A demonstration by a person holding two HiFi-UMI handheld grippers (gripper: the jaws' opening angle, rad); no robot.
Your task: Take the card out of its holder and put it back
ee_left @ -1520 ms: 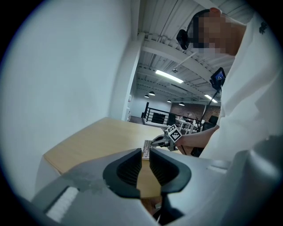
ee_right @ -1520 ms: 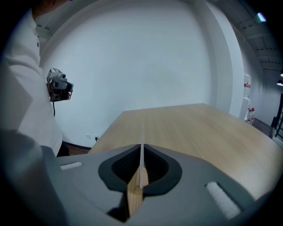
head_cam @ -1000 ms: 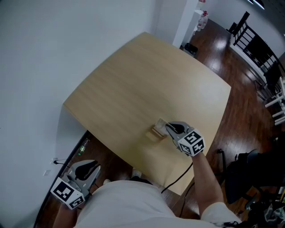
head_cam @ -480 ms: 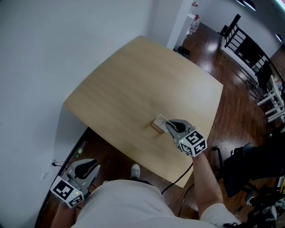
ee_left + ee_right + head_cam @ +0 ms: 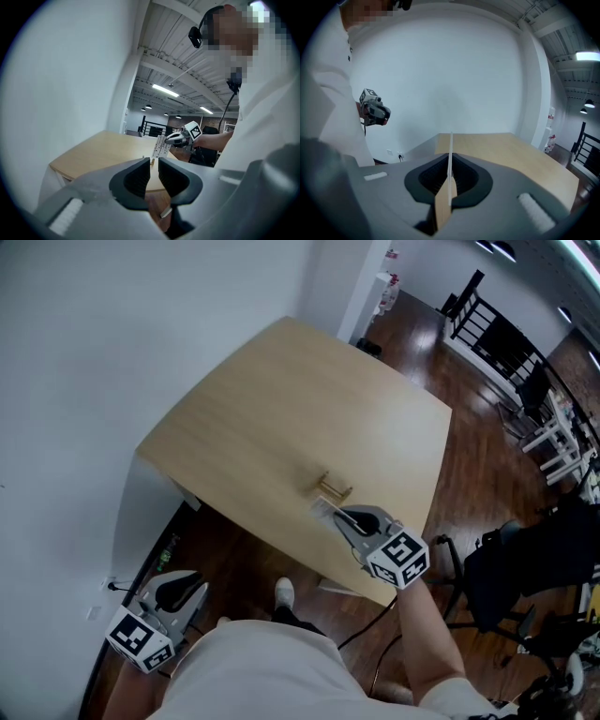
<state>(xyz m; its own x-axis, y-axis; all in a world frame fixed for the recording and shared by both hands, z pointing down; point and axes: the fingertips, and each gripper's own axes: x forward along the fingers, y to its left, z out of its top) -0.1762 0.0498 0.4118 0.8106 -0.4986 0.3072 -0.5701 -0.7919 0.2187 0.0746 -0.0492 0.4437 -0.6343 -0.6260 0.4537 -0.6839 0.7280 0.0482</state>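
Above the table's (image 5: 281,409) near edge, our right gripper (image 5: 339,519) was closed tight on the card (image 5: 322,508), which stood edge-on between the jaws. The holder (image 5: 333,488) sat on the table just beyond the card, apart from it. We judged misalignment the main risk: a tilted card could miss the slot, or push the light holder away.

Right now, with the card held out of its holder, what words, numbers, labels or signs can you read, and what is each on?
Nothing can be read as words or numbers.
Card in the right gripper: rows of dark print, too small to read.
Marker cube on it: black-and-white squares, no letters.
Far shelf items: red marks, blurred.
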